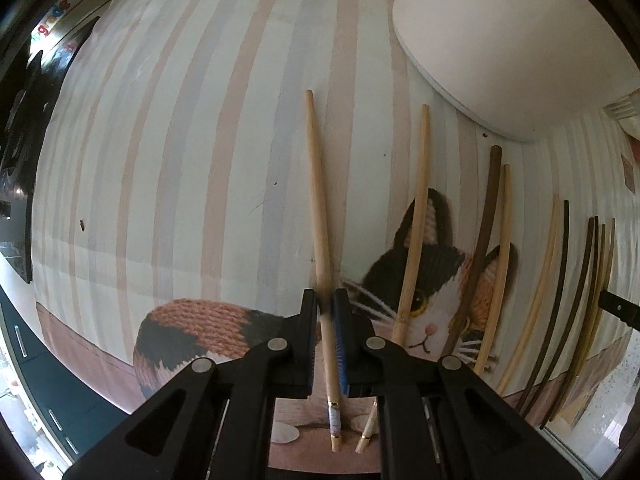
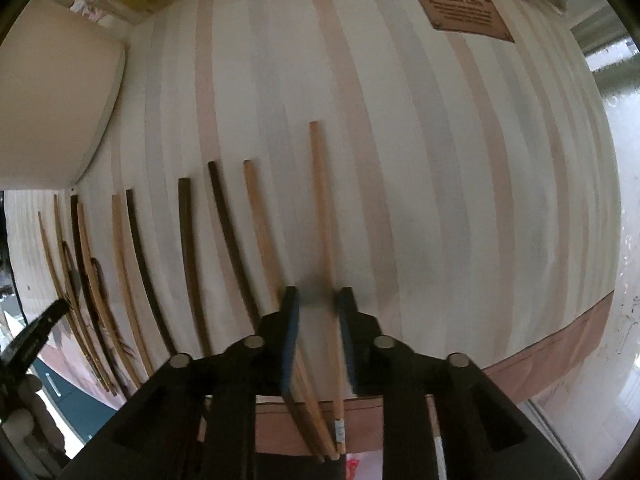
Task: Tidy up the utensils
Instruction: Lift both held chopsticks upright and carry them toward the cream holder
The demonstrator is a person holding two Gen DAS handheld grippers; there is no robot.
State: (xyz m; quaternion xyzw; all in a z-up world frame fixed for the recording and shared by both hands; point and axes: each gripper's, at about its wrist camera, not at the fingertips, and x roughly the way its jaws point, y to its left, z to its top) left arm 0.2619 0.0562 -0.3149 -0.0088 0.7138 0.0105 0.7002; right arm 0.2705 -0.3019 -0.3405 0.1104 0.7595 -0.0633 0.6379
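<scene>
Left gripper (image 1: 326, 300) clamps a pale chopstick (image 1: 318, 208); right gripper (image 2: 318, 300) straddles another chopstick (image 2: 324, 216), jaws apart; bare striped mat (image 2: 440, 200) lies rightward

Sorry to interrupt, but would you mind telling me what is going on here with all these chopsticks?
A person is sorting chopsticks on a striped cat-print tablecloth. The left tool is shut on a light wooden chopstick. The right tool straddles another light chopstick, its jaws apart. More light and dark chopsticks lie in a row near a white container.
</scene>
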